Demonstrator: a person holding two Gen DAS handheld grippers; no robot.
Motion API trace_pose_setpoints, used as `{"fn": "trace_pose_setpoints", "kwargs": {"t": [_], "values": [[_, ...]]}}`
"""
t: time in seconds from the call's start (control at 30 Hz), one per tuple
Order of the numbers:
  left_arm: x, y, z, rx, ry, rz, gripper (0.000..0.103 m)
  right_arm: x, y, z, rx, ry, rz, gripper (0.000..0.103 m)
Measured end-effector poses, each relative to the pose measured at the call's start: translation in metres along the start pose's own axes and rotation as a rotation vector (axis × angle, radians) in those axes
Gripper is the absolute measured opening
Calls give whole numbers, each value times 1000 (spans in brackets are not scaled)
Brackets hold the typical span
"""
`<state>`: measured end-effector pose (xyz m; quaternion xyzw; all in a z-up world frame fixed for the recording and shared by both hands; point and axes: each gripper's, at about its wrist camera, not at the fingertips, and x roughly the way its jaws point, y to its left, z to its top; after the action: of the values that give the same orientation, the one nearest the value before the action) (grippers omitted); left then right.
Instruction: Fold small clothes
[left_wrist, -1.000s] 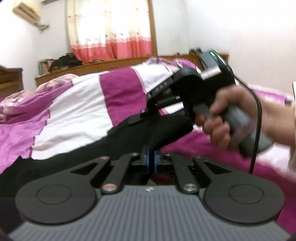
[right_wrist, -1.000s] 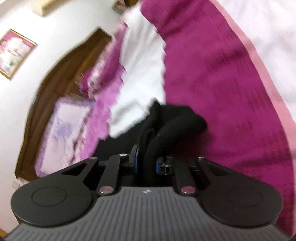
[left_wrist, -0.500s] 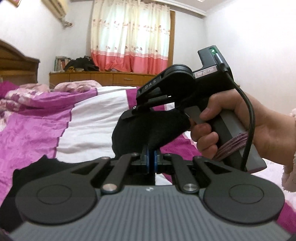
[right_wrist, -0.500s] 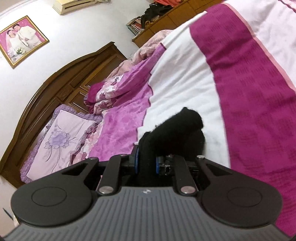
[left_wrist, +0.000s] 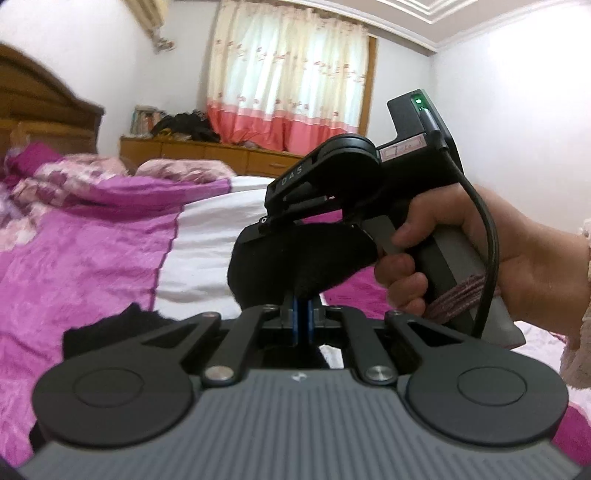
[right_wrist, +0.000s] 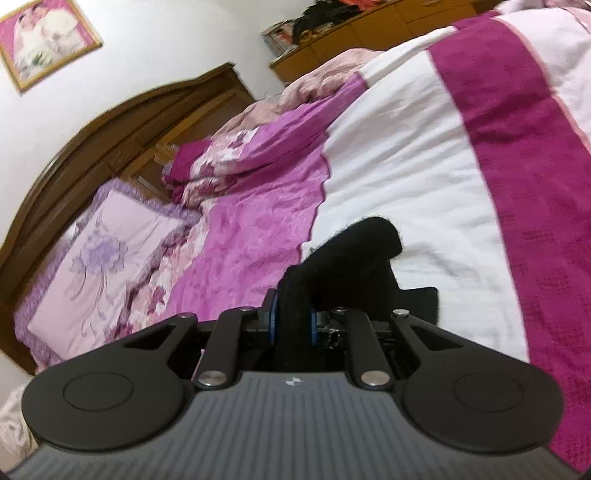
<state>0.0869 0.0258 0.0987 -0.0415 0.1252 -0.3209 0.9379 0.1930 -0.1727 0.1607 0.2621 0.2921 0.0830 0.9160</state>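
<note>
A small black garment (left_wrist: 295, 258) is bunched and held up in the air above the bed between both grippers. My left gripper (left_wrist: 303, 314) is shut on its lower edge. My right gripper (right_wrist: 293, 321) is shut on a thick fold of the same black cloth (right_wrist: 354, 247); in the left wrist view that gripper (left_wrist: 266, 221), held by a hand (left_wrist: 517, 258), sits just above and behind the cloth. Another part of black cloth (left_wrist: 110, 328) lies on the bed at lower left.
The bed has a white and magenta striped cover (right_wrist: 424, 166), a crumpled pink quilt (left_wrist: 74, 240) and a lilac flowered pillow (right_wrist: 99, 258). A dark wooden headboard (right_wrist: 129, 122), a wooden dresser (left_wrist: 207, 155) and curtains (left_wrist: 288, 74) stand behind.
Both grippers have risen with the black garment, lifting it off the bed and keeping it bunched between them. Both stayed shut.
</note>
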Motion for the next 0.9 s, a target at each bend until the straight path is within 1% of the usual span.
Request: {"fn": "trace_pose_setpoints", "kwargs": {"t": [0.13,0.2,0.3,0.4,0.43,0.47,0.53,0.6,0.67,0.8,0.87,0.9], "values": [[-2,20,-8,-76,27,-5,6,23,18,-2,-32,45,-8,17],[-4,28,-15,-83,36,-5,6,36,27,-5,-48,76,-15,17],[-8,39,-24,-76,43,20,6,53,41,-12,-89,112,-31,17],[-10,53,-28,-132,63,24,7,71,54,-18,-105,125,-55,11],[-10,58,-29,-148,62,28,7,77,58,-19,-108,119,-79,6],[-11,62,-29,-162,62,32,7,82,62,-21,-108,114,-98,6],[-12,71,-31,-204,66,41,6,96,67,-26,-100,118,-111,6],[-15,81,-34,-248,63,47,6,109,74,-32,-129,135,-142,6],[-18,88,-36,-260,62,61,6,117,76,-37,-127,145,-140,6],[-25,93,-44,-253,62,77,7,127,78,-41,-101,143,-126,6],[-26,93,-50,-282,85,70,7,131,80,-43,-109,157,-125,6],[-27,93,-54,-306,103,64,7,135,83,-45,-126,183,-122,6]]}}
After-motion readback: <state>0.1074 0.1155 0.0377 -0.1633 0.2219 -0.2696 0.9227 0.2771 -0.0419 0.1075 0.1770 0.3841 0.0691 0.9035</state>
